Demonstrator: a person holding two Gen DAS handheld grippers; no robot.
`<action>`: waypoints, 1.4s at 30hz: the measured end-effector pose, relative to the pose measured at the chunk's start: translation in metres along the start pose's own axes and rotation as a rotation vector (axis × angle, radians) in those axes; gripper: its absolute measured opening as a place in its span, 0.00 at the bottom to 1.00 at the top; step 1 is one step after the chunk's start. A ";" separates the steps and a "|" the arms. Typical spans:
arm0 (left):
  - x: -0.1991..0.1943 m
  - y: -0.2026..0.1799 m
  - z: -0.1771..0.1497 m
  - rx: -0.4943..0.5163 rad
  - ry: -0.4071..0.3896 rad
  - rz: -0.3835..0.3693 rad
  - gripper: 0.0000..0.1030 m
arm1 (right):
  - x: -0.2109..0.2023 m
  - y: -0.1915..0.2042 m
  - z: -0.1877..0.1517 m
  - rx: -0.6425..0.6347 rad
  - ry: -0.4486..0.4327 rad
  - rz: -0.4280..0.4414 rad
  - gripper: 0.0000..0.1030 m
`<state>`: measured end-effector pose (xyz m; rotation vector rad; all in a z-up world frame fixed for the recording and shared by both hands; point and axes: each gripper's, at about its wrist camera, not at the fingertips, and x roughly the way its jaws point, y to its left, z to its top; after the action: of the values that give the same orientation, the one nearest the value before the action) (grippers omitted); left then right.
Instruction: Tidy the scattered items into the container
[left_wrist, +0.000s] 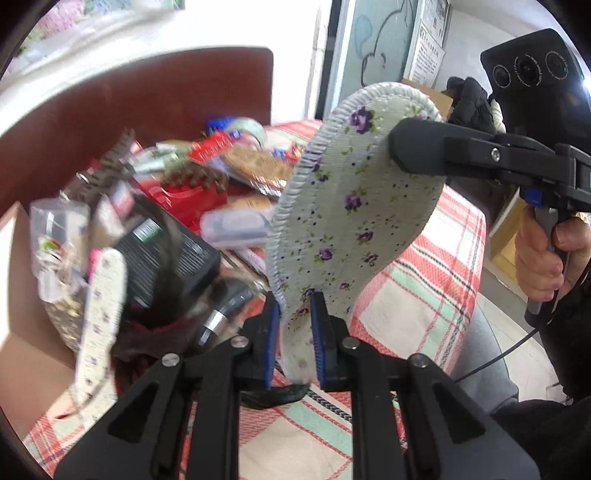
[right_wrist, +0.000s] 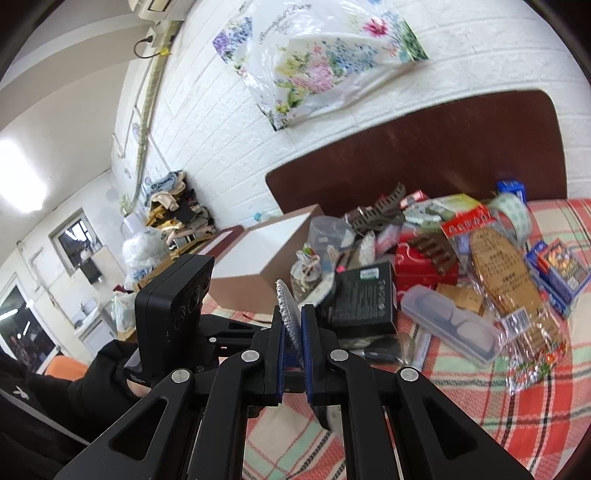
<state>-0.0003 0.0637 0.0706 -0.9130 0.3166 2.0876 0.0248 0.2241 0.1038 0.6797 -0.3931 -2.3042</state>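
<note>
The checked bedspread (right_wrist: 517, 387) carries a pile of clutter near its far edge, with the cardboard box (right_wrist: 258, 258) at the far left corner. The floral insole (left_wrist: 351, 206) hangs above the bed, well short of the box. My left gripper (left_wrist: 295, 332) pinches its heel; my right gripper (right_wrist: 293, 325) clamps its toe edge.

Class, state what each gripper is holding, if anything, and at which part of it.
Both hold one floral insole: the left gripper pinches its lower end, the right gripper clamps the upper edge near the other end.
</note>
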 end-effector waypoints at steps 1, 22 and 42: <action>-0.008 0.002 0.003 0.003 -0.013 0.013 0.15 | 0.000 0.006 0.005 -0.015 -0.005 0.007 0.07; -0.189 0.136 0.023 -0.100 -0.226 0.300 0.15 | 0.128 0.146 0.140 -0.277 -0.027 0.259 0.07; -0.177 0.296 -0.027 -0.333 -0.112 0.491 0.24 | 0.330 0.126 0.151 -0.201 0.117 0.300 0.33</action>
<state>-0.1429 -0.2416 0.1497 -0.9744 0.1427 2.6921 -0.1993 -0.0819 0.1646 0.6073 -0.1903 -1.9774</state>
